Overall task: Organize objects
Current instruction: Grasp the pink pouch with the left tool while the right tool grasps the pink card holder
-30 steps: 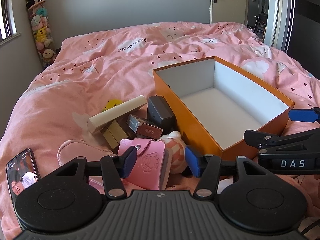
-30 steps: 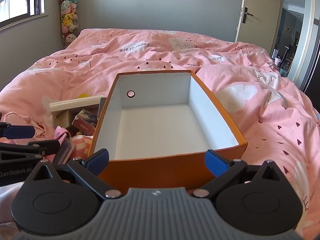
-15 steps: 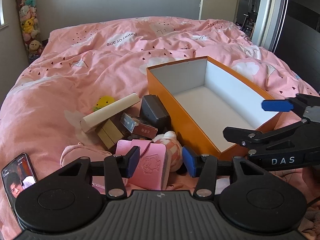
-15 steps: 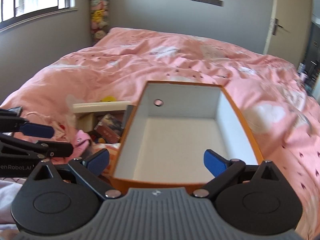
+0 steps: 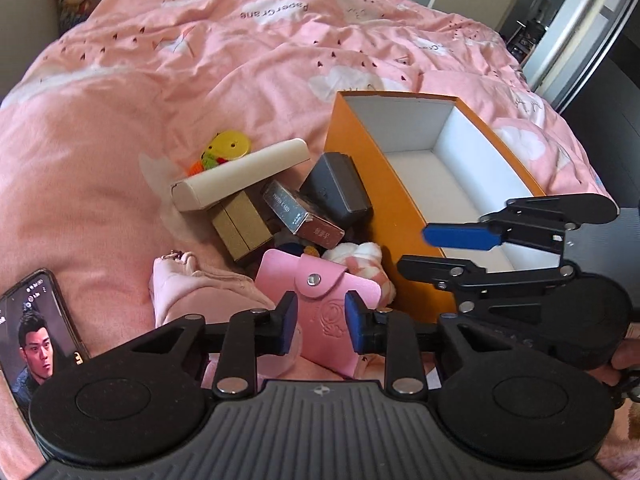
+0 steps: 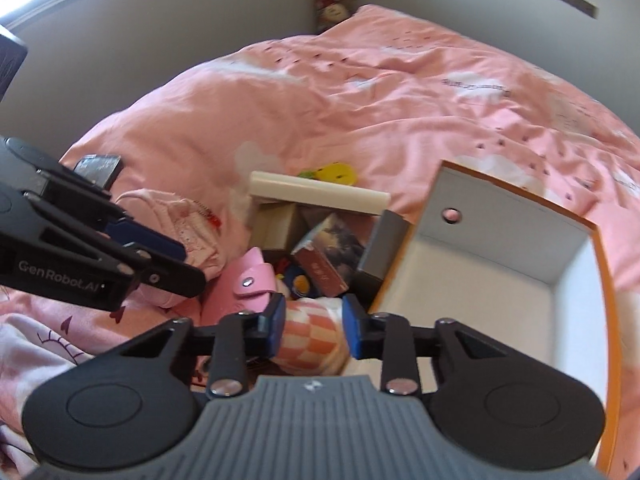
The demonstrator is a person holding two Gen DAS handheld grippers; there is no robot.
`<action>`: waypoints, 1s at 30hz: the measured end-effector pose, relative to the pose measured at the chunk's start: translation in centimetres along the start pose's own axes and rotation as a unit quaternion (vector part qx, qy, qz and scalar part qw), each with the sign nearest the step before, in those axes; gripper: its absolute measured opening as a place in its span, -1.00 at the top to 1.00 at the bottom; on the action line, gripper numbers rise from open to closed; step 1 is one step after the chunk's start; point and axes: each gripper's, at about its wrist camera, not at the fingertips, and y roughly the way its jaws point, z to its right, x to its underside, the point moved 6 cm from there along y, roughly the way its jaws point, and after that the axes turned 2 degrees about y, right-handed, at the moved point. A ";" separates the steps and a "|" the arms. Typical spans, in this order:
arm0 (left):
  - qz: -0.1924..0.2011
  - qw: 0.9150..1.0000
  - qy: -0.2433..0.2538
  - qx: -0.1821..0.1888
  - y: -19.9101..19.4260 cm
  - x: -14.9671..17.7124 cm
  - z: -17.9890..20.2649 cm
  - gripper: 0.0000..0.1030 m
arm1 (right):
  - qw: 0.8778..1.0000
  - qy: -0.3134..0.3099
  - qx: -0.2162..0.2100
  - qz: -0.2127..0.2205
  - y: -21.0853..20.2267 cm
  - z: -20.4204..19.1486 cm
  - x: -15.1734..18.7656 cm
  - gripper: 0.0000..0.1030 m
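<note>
On the far left of the left wrist view, a phone is lying on the pink bed with its screen lit. Beside it a pale pink pouch is slumping against the pile of things: a cream case is resting across a gold box, with a card box and a dark grey case leaning beside them. The left tongs have just been closing and are now pinching the pink snap wallet, standing upright at the front of the pile. In the right wrist view, the right tongs have just been closing around the checkered plush toy; their pads are framing it, but whether they are pressing it is not clear. Just to the right, the orange box is sitting open.
</note>
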 end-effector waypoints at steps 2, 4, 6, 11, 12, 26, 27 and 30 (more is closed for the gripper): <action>-0.005 1.000 -0.007 0.001 0.4 -0.4 -0.3 0.50 | 1.000 -0.026 0.002 -0.016 1.3 -0.3 -0.6 0.55; -0.005 1.000 -0.016 0.001 0.5 -0.8 -0.6 0.54 | 0.999 -0.037 -0.003 -0.030 2.3 -0.3 -1.1 0.54; -0.002 1.000 -0.024 0.012 0.1 -1.2 -1.1 0.54 | 0.998 -0.028 -0.022 -0.043 2.8 -0.3 -1.6 0.52; -0.021 0.999 -0.033 0.001 -0.8 -2.9 -2.9 0.53 | 0.995 -0.003 -0.055 -0.082 4.2 0.2 -2.9 0.51; -0.026 0.999 -0.033 -0.004 -1.0 -3.4 -3.3 0.51 | 0.994 -0.004 -0.056 -0.089 4.5 0.2 -3.2 0.51; -0.191 0.973 -0.125 -0.012 2.6 -4.4 -8.7 -0.26 | 0.977 0.008 -0.111 -0.180 7.8 -0.6 -5.3 0.32; -0.197 0.971 -0.132 -0.009 2.9 -4.2 -8.9 -0.26 | 0.975 0.013 -0.119 -0.189 8.2 -0.8 -5.3 0.30; -0.208 0.968 -0.142 -0.006 3.5 -3.6 -9.3 -0.27 | 0.968 0.024 -0.129 -0.213 9.3 -1.1 -5.0 0.30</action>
